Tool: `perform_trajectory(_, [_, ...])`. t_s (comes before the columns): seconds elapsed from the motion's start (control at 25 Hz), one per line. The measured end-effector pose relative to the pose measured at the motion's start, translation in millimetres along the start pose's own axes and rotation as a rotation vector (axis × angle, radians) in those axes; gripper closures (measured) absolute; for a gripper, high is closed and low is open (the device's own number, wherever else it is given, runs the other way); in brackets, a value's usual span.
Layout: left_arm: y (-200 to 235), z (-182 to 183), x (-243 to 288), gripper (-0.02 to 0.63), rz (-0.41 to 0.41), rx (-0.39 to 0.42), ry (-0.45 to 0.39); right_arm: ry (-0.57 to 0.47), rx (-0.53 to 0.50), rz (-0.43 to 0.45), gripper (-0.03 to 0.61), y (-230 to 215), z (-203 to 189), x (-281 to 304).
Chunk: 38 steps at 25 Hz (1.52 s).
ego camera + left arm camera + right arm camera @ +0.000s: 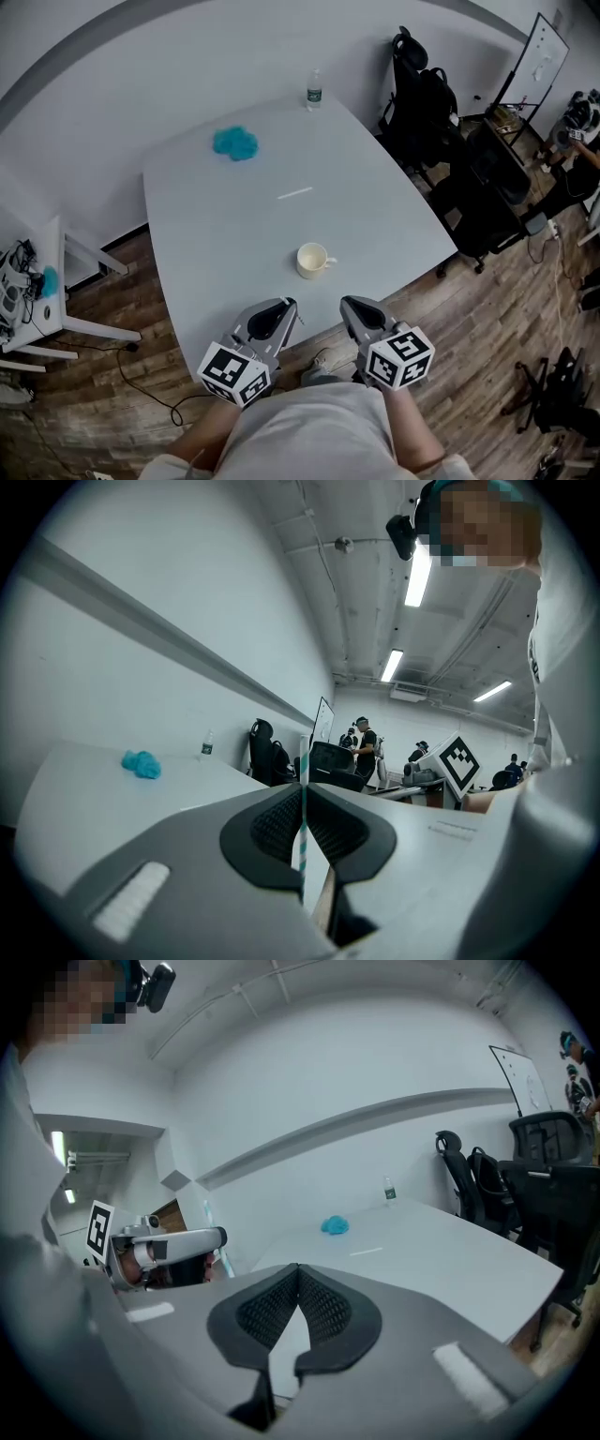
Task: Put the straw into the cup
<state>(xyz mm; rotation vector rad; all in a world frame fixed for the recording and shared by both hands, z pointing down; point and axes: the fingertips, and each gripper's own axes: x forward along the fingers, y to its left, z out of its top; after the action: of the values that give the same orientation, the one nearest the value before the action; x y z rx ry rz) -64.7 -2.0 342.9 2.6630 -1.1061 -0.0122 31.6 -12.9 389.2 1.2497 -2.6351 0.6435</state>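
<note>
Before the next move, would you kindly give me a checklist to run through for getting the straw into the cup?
1. Straw gripped: ok, the left claw is shut on it.
2. Straw upright: ok, it stands up between the jaws.
3. Cup upright with its mouth open: ok.
4. Table bare between the claws and the cup: ok.
5. Right claw free: ok, shut with nothing in it.
6. Straw's lower end: cannot tell, it is hidden behind the jaws.

No text, label or number can be read anywhere
</note>
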Motion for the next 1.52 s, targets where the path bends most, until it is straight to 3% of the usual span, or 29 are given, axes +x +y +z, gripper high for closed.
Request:
perform_trajectory(0.24, [16, 8, 30, 0.581, 0.054, -0.001, -0.005, 0.006, -0.003, 0.048, 0.572, -27, 15, 19])
perform_trajectory(0.76, [20, 16, 91, 0.581, 0.069, 0.004, -0.017, -0.004, 0.005, 0.047, 0.572, -87, 32, 21])
perform_trajectory(1.52, [58, 32, 101, 0.581, 0.063, -0.012, 0.020, 0.011, 0.066, 0.019, 0.572, -92, 37, 44])
